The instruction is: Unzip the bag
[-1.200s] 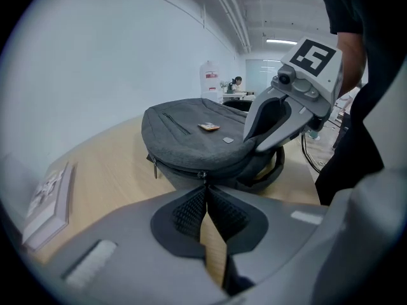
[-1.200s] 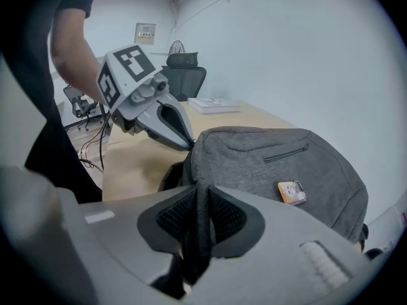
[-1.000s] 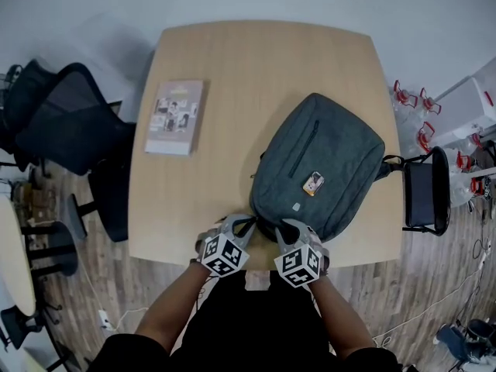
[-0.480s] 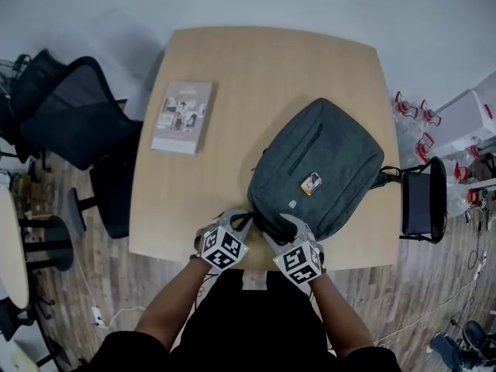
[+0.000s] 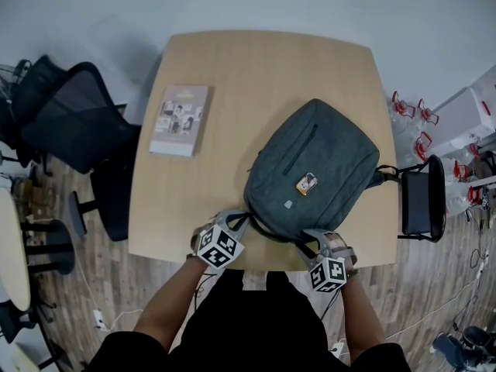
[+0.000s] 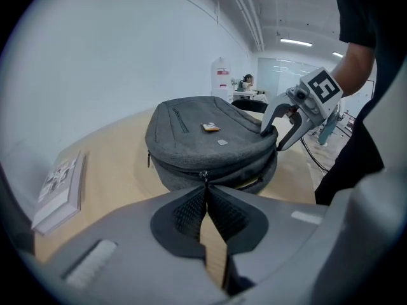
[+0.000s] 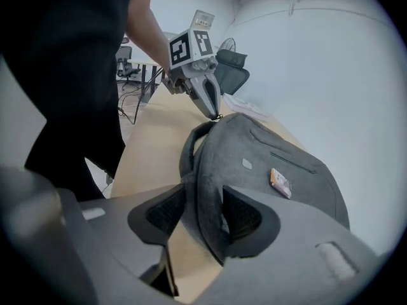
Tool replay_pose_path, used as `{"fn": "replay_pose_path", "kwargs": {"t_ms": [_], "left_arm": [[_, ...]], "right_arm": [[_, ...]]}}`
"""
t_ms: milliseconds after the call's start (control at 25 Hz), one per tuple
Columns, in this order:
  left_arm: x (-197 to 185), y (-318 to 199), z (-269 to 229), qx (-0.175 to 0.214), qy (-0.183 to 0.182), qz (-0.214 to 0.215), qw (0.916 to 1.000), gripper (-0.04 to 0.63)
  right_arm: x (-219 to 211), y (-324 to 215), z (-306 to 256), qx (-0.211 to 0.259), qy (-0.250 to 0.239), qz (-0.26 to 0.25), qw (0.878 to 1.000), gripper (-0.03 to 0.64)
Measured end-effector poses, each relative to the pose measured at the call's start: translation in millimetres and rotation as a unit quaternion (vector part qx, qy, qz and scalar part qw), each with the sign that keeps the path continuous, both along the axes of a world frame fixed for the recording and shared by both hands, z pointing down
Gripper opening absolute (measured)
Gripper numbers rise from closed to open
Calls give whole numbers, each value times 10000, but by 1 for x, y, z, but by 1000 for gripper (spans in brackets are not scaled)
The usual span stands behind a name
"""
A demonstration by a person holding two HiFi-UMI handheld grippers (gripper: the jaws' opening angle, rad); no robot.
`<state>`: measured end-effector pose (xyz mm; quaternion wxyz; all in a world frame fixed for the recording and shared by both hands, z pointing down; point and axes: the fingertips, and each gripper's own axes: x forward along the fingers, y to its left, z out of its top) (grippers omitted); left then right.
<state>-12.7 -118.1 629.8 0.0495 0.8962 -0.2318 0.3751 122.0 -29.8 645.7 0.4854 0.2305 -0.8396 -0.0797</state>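
Around the bag (image 7: 267, 164) rim, right claw (image 7: 203, 193) opens halfway.

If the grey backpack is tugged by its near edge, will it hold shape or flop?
Probably floppy: the backpack is soft fabric and its rim bends between the right gripper's opening jaws. Likely slides rather than tips, lying flat on the table.

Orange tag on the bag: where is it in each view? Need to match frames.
Head view: tag just right of centre, on the bag.
Left gripper view: tag upper middle, on the bag's top.
Right gripper view: tag right of centre, on the bag's face.
Shared landmark: the small grey patch beside the tag shows in all three.
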Motion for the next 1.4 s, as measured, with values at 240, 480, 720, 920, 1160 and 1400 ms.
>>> {"fn": "replay_pose_path", "kwargs": {"t_ms": [240,480,720,920,1160,1400], "left_arm": [[3,4,-3,54,-149,49,9999,26],[-1,9,-3,-15,-218,-162,9996,29],[-4,9,-5,-55,-224,-270,9994,31],[1,14,-6,-120,-140,-295,9994,32],[11,23,-6,-232,-6,-332,9992,35],[6,22,-1,-217,-47,-390,9990,32]], "right_arm": [[-3,-7,0,-35,-361,374,9986,166],[-26,-19,-2,-18,-635,858,9943,156],[-55,-39,-2,-82,-885,1395,9862,155],[-73,-52,-3,-164,-1106,1651,9799,155],[-92,-67,-5,-182,-1248,1847,9747,155],[-107,-74,-13,-77,-1735,1822,9678,178]]}}
